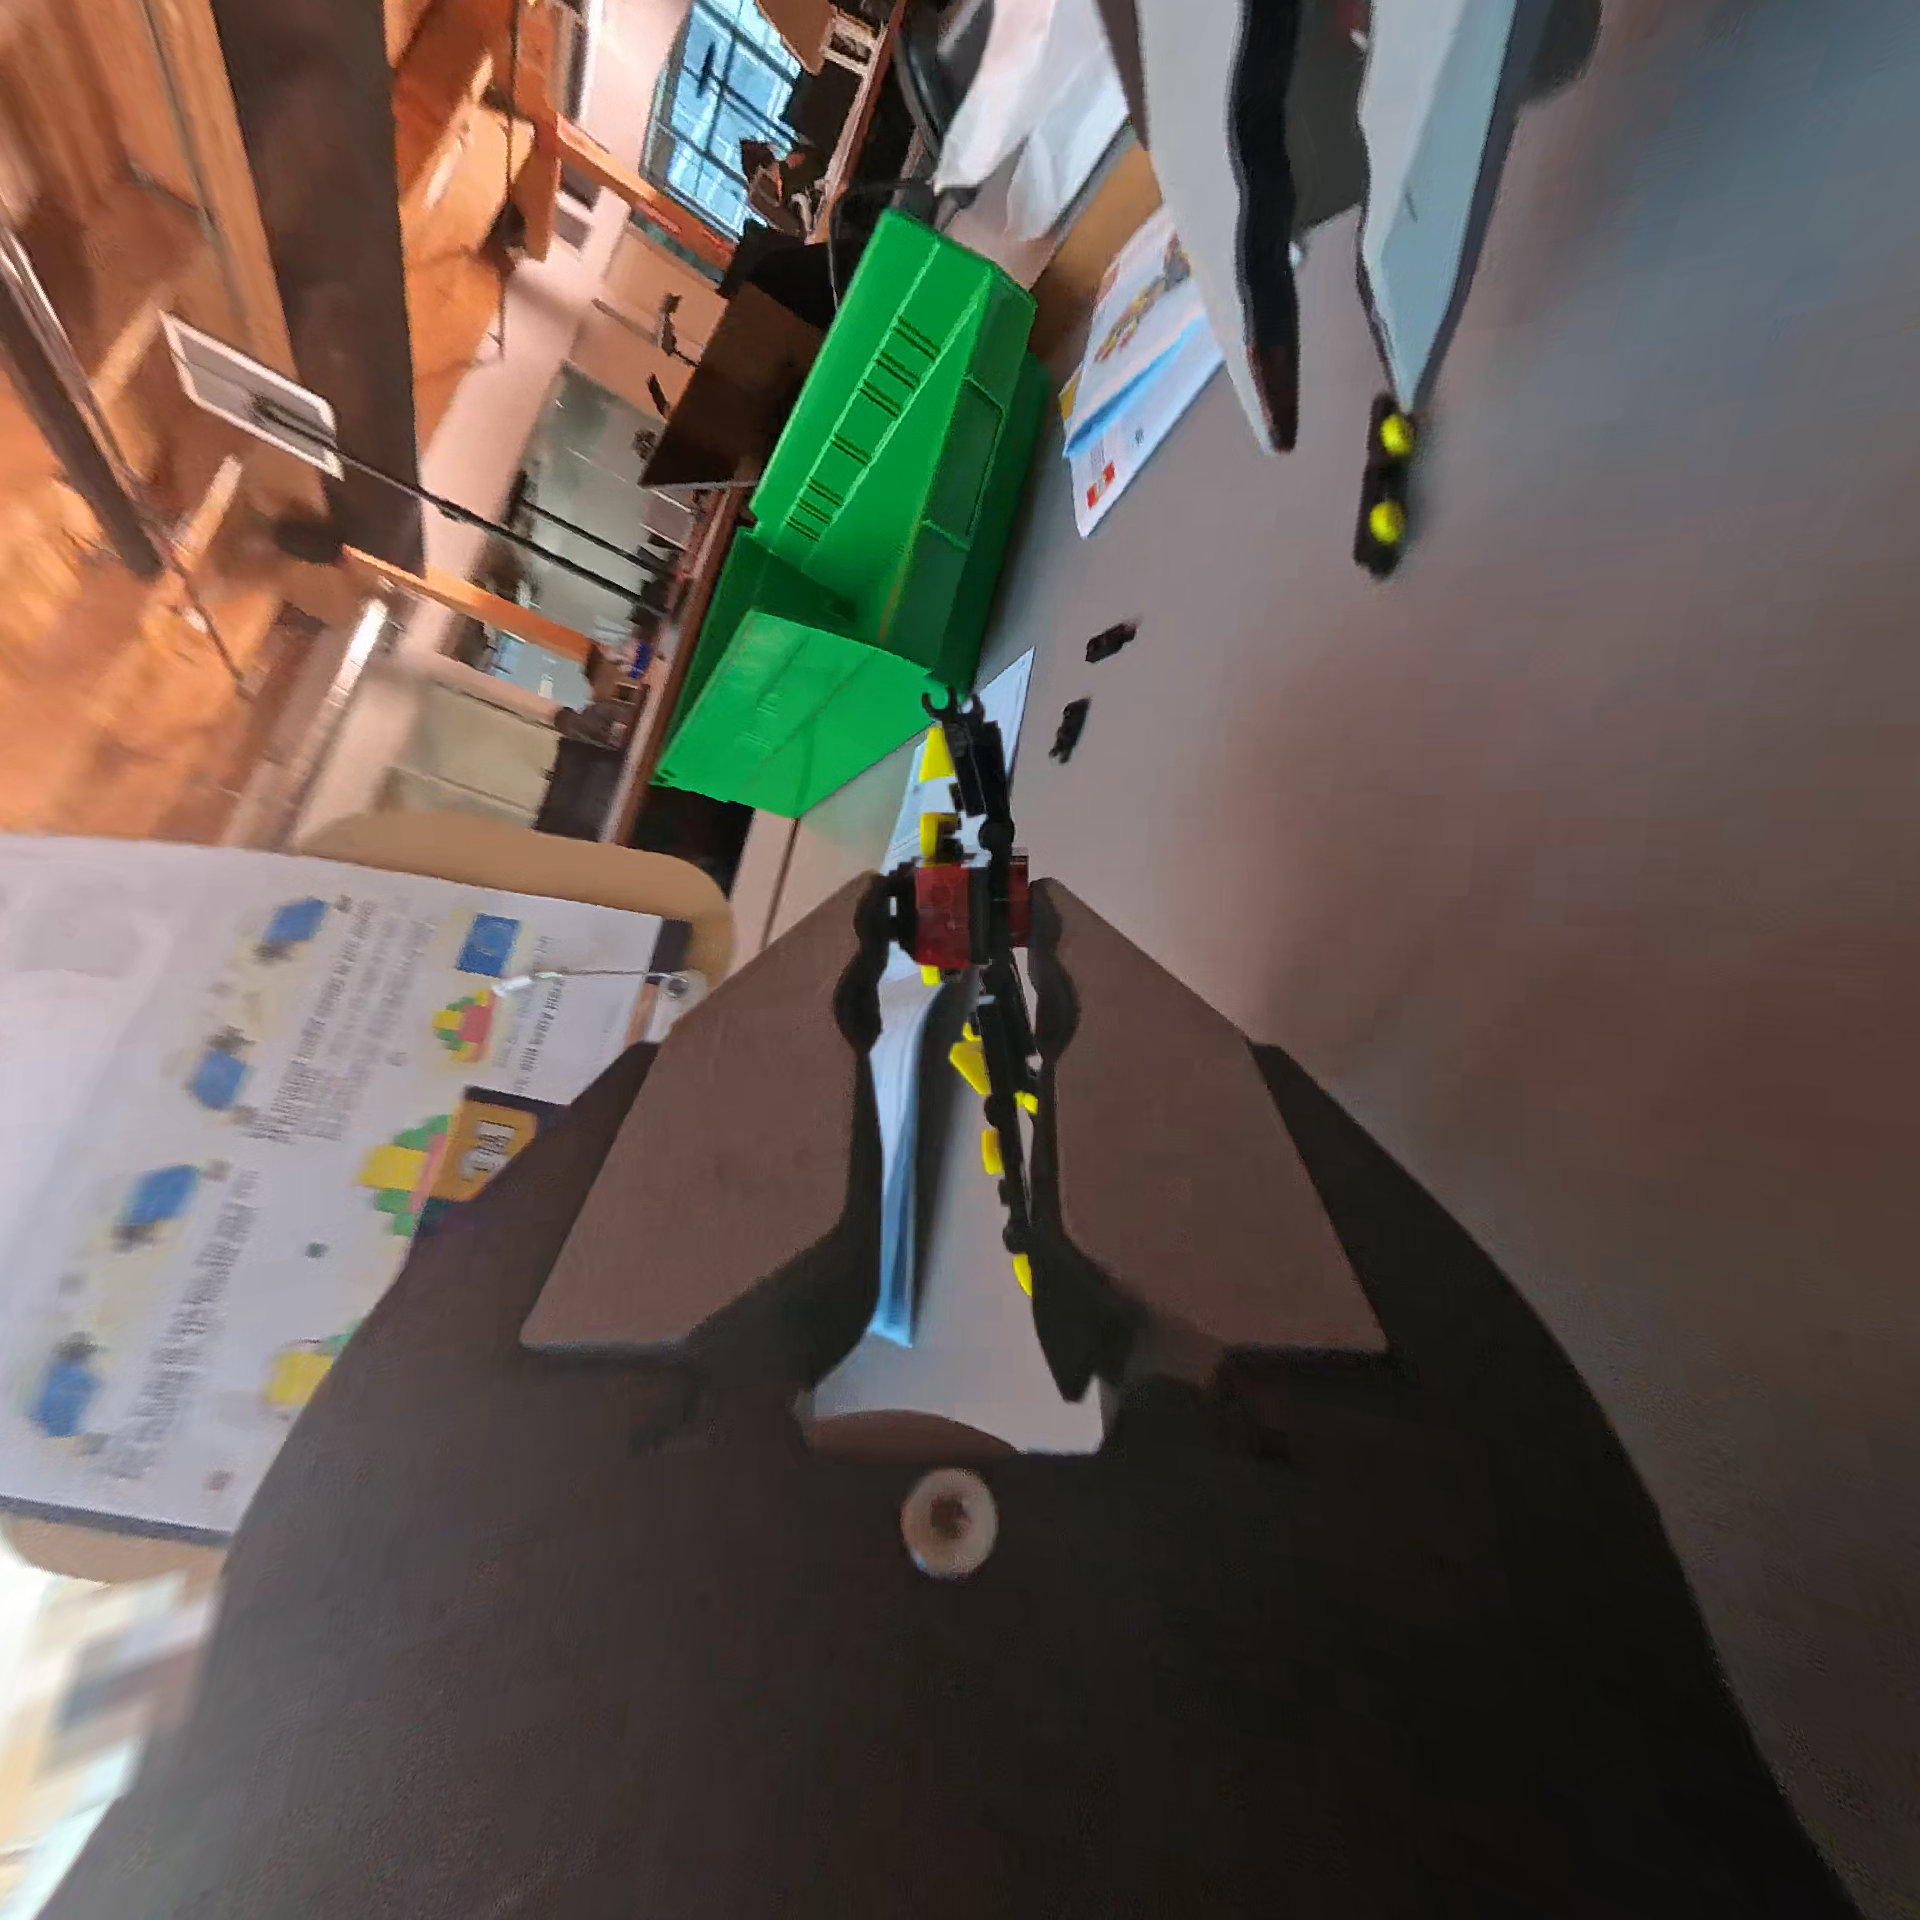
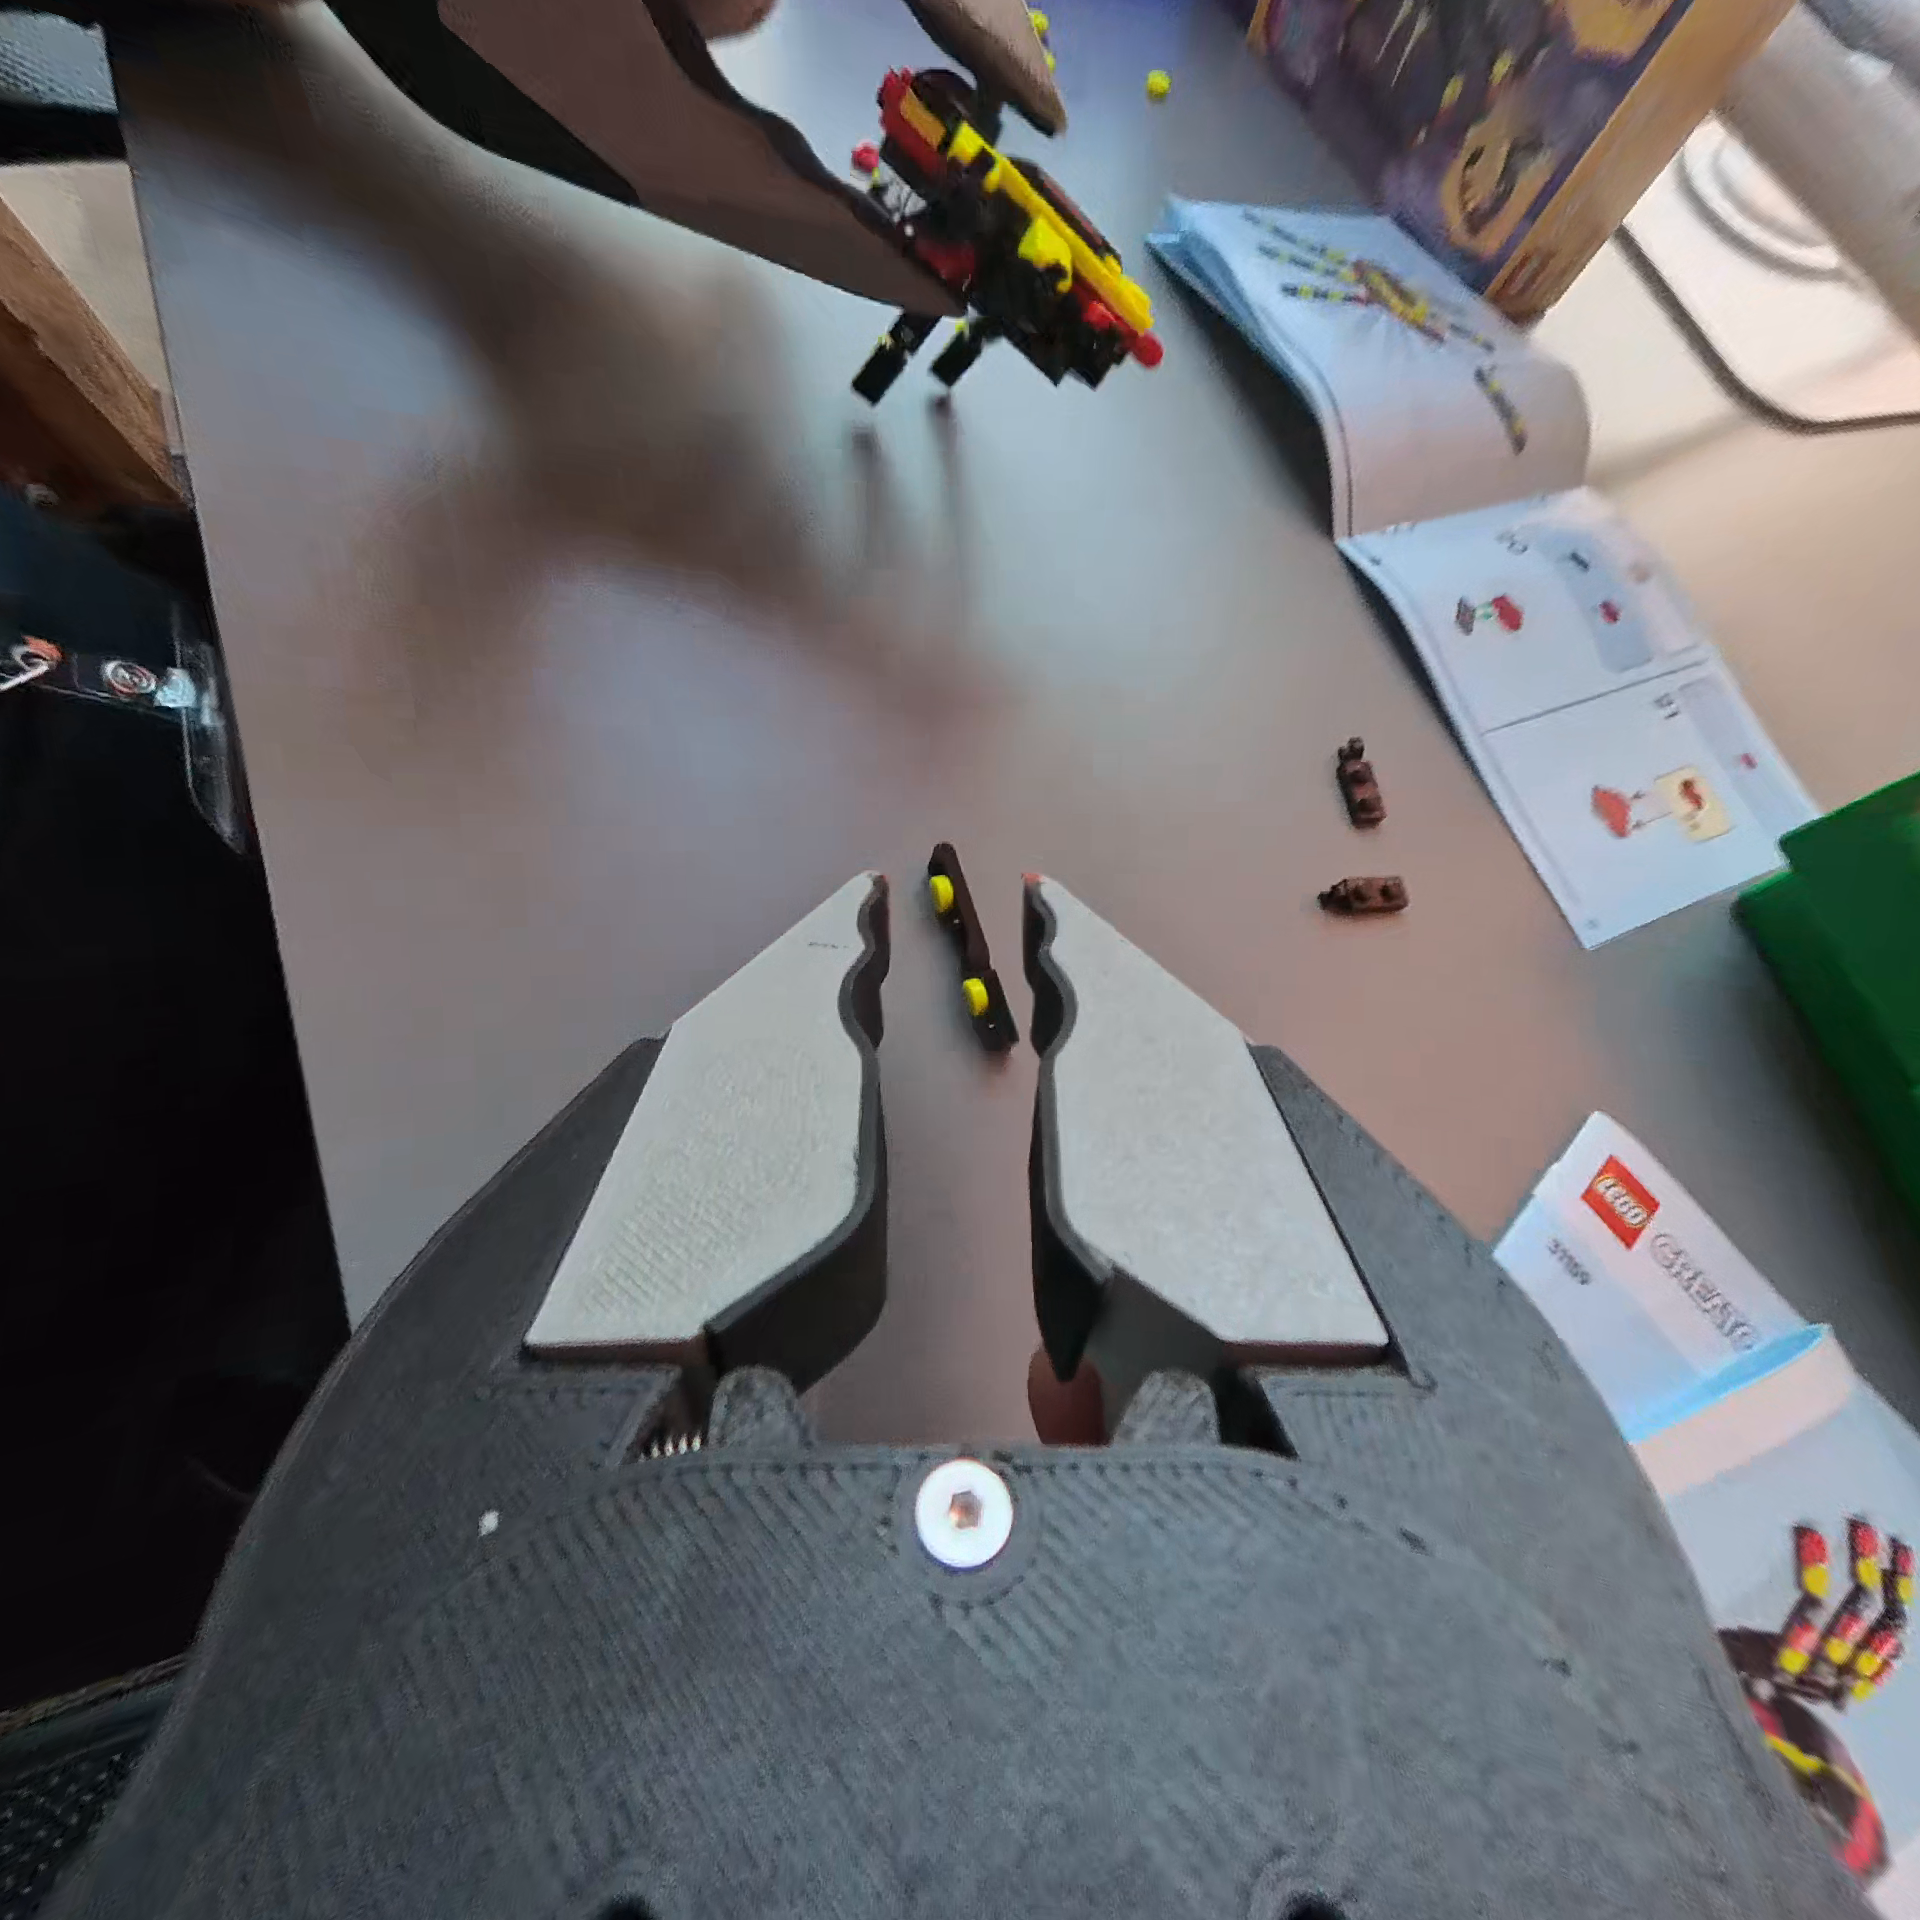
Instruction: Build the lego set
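My left gripper (image 1: pixel 958 914) is shut on a black, red and yellow lego model (image 1: pixel 961 920), held above the grey table (image 1: pixel 1558 935). In the right wrist view the model (image 2: pixel 1003 244) shows at the top, between the left gripper's fingers (image 2: pixel 831 218). My right gripper (image 2: pixel 954 894) is open, low over the table. A black bar with two yellow studs (image 2: pixel 968 951) lies between its fingers, with a gap on each side. In the left wrist view that bar (image 1: pixel 1387 488) sits by the right gripper's fingertips (image 1: pixel 1276 410). Two small dark brown pieces (image 2: pixel 1361 784) (image 2: pixel 1363 894) lie to the right.
Open instruction booklets (image 2: pixel 1579 707) (image 2: pixel 1371 353) and a lego box (image 2: pixel 1507 125) lie along the right side. Another booklet (image 2: pixel 1714 1403) is at the near right. Green bins (image 1: pixel 883 520) (image 2: pixel 1849 987) stand at the table's edge. A printed sheet (image 1: pixel 260 1143) is beside the left gripper.
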